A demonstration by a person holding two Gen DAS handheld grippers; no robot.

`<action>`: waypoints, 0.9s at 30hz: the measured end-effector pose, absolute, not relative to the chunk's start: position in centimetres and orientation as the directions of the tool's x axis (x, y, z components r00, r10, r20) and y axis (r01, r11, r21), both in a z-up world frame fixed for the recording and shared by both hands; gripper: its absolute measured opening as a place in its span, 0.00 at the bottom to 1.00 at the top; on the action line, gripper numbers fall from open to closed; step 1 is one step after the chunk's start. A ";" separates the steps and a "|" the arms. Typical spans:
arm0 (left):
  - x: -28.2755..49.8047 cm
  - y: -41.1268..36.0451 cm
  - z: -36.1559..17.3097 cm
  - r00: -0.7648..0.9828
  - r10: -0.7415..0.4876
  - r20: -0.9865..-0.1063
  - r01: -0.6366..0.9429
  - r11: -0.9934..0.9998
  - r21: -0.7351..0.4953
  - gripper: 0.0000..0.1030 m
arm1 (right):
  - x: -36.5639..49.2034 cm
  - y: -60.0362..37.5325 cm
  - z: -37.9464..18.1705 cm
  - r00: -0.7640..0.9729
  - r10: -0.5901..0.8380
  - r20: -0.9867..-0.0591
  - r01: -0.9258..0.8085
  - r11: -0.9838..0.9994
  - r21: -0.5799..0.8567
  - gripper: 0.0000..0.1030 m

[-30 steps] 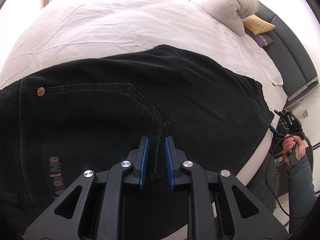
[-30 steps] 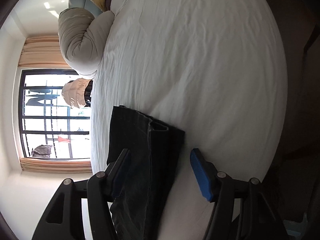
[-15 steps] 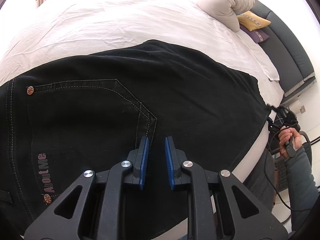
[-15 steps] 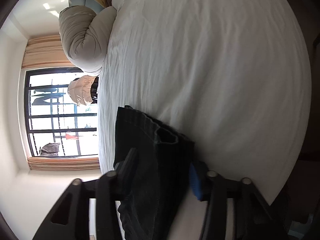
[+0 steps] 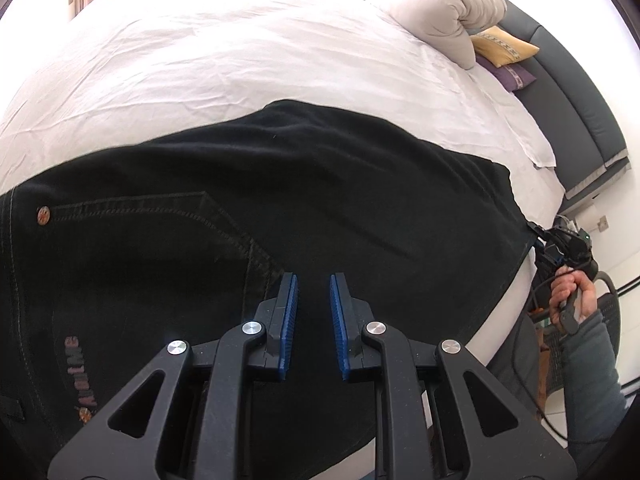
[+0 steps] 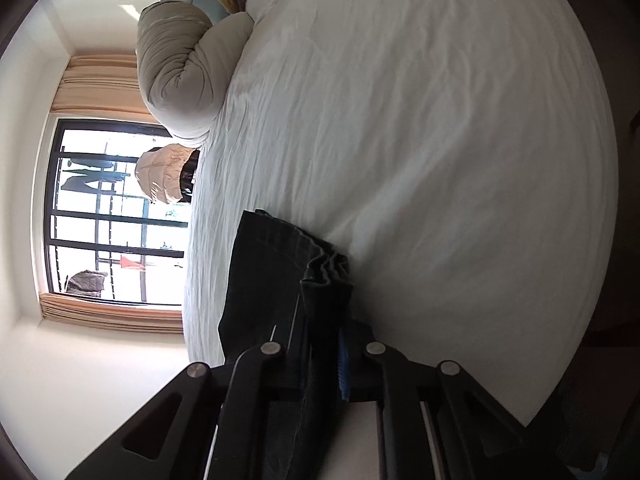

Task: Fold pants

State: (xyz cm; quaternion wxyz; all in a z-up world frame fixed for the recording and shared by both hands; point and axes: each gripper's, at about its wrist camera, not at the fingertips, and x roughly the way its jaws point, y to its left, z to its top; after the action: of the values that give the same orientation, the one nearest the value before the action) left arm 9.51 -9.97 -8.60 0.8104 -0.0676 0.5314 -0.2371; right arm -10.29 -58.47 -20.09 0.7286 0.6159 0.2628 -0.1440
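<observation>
White bedding [image 5: 248,60] covers the bed, and black pants [image 5: 280,200] lie spread along its near edge. Above the seat of the pants hovers the left gripper [image 5: 314,312], its blue pads a narrow gap apart and holding nothing. At the hem end, the right gripper [image 6: 320,354] is tilted sideways, jaws pinched on bunched pant cuffs [image 6: 324,276].

Pants on the bed, grippers at either end

The pants [image 5: 320,200] lie spread on the bed [image 5: 240,60]; the left gripper [image 5: 314,320] hovers over them; the right gripper [image 6: 320,356] pinches their hem; the rolled duvet [image 5: 436,4] lies beyond them, cushions [image 5: 502,46] behind it.
</observation>
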 end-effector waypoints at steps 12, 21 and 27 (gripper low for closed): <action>10.5 -9.8 -7.9 0.369 -0.461 -0.807 0.279 0.883 -0.377 0.98 | -9.8 -58.3 -20.5 0.805 0.097 -0.585 0.554 0.227 0.801 0.12; 10.4 -8.7 -7.2 0.412 -0.449 -0.793 0.231 0.893 -0.386 1.00 | -9.6 -58.0 -19.9 0.799 0.081 -0.595 0.561 0.256 0.788 0.12; 10.5 -7.8 -7.1 0.425 -0.467 -0.775 0.203 0.884 -0.421 1.00 | -9.1 -57.2 -18.3 0.782 0.038 -0.623 0.579 0.326 0.747 0.12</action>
State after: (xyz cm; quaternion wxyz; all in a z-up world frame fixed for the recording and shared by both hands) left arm 10.52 -7.75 -7.09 0.8335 -0.1330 0.4972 -0.2008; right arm -9.08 -57.19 -18.28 0.7649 0.5529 0.2791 -0.1770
